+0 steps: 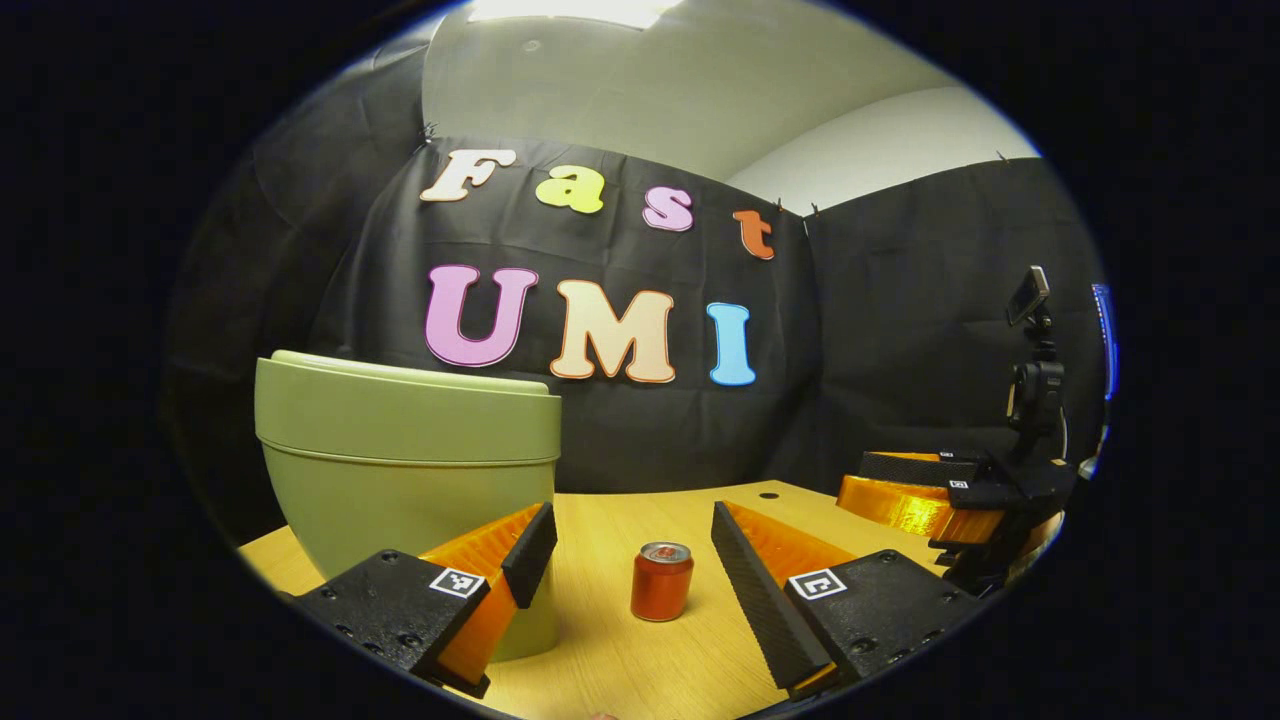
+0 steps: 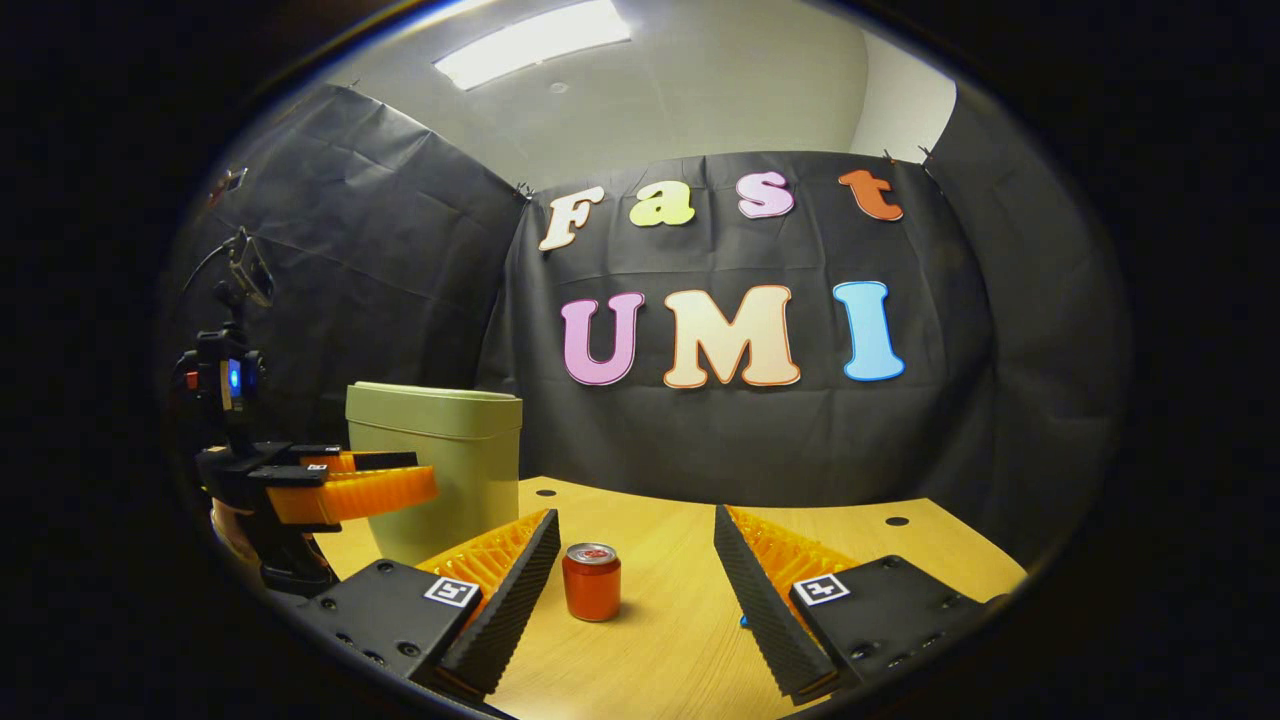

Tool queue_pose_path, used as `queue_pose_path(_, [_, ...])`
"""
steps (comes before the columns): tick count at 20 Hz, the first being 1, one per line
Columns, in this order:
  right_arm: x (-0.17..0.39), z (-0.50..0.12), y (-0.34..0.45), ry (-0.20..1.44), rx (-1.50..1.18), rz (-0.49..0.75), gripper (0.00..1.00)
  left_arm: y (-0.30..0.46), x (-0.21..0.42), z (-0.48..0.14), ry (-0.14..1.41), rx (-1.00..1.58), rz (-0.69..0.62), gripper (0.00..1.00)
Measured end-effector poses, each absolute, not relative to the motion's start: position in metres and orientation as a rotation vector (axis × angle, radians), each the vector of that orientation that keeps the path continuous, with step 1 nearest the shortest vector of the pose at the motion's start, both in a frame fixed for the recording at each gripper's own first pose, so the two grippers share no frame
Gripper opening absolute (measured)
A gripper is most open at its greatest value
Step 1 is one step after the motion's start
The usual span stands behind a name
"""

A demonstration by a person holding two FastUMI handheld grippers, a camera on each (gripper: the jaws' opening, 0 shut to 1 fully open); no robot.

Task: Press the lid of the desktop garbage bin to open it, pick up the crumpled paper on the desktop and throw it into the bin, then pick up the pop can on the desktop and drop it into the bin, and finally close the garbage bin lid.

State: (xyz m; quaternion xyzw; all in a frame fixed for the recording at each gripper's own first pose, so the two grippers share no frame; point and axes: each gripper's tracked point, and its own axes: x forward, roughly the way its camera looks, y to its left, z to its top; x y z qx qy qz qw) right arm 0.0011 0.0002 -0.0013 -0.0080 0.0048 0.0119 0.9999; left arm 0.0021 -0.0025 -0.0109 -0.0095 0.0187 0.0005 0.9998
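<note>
A red pop can (image 1: 661,581) stands upright on the wooden desktop (image 1: 640,670). In the left gripper view it shows in the gap between the spread fingers of my left gripper (image 1: 633,514), touching neither. The green garbage bin (image 1: 405,450) stands close at the left with its lid down. My right gripper (image 1: 925,500) hangs over the desk's right side. In the right gripper view the same can (image 2: 591,582) sits just right of the left finger of my open right gripper (image 2: 636,515). The bin (image 2: 440,470) is at the left, and my left gripper (image 2: 345,485) is in front of it.
The black cloth wall (image 2: 740,440) closes off the back and sides of the desk. Small round holes (image 2: 897,521) are set in the desktop near its far edge. A camera mount (image 1: 1036,385) rises above the right gripper.
</note>
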Motion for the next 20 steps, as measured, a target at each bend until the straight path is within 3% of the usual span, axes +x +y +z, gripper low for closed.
queue_pose_path(15, [0.0005,-0.0015,0.0003,0.021,-0.036,0.031,0.98,-0.0033,0.0001,-0.0091,0.032,-0.01,0.004,0.94])
queue_pose_path(20, [-0.0002,-0.001,0.001,0.019,-0.041,0.034,0.98,-0.0037,0.001,-0.0137,0.06,0.003,0.005,0.79])
